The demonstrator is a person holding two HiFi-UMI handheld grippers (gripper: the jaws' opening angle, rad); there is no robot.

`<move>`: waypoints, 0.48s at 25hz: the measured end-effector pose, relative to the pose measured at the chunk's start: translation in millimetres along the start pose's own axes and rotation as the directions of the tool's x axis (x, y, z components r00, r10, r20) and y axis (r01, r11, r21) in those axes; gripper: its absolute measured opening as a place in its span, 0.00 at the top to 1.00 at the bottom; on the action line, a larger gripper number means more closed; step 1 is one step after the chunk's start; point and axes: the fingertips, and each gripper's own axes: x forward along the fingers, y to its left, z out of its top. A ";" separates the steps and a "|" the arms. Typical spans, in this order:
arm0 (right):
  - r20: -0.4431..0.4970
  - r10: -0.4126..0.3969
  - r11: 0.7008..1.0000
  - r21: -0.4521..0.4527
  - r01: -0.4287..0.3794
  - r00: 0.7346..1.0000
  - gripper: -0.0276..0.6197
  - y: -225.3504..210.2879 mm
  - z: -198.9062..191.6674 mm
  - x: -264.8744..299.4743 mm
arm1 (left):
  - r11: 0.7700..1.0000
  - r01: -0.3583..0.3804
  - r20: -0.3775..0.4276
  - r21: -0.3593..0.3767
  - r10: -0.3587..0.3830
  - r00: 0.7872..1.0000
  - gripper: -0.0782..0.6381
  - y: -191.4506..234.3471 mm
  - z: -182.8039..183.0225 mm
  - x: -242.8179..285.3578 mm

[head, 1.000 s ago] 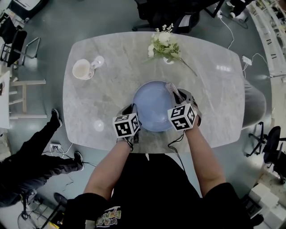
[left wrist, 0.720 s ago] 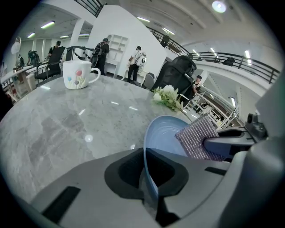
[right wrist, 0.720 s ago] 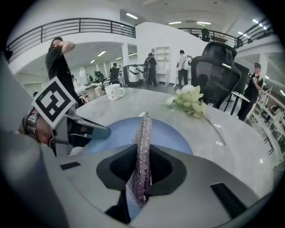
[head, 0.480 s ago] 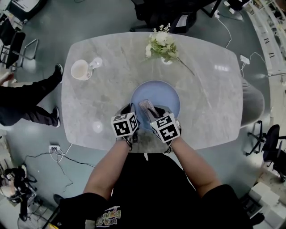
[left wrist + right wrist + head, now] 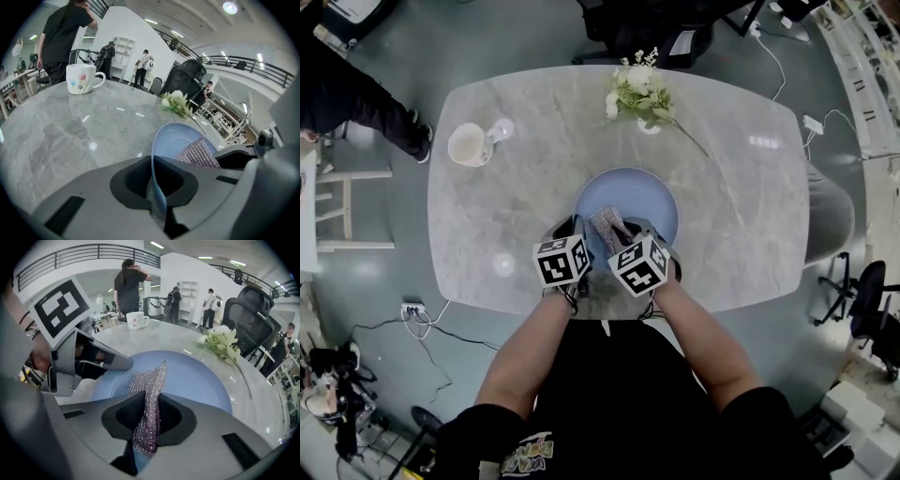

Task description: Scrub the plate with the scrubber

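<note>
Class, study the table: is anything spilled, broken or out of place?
Nothing stands out. The plate looks whole, its rim in the left gripper; the right gripper holds the scrubber over it; the mug stands upright.

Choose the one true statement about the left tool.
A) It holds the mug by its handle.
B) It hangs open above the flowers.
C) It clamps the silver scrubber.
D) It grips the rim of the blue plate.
D: the left gripper view shows the left tool shut on the rim of the blue plate, while the right tool holds the scrubber.
</note>
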 end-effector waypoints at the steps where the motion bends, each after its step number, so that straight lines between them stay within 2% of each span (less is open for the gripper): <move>1: -0.004 -0.010 1.000 -0.010 0.010 1.000 0.84 -3.8 -1.7 0.4 | 1.000 0.001 0.000 0.003 -0.001 1.000 0.85 0.1 0.1 0.3; 12: -0.041 -0.119 0.993 -0.016 0.119 0.992 0.84 -57.1 -19.4 -4.4 | 1.000 0.006 -0.004 0.014 -0.006 1.000 0.85 1.3 -0.1 0.2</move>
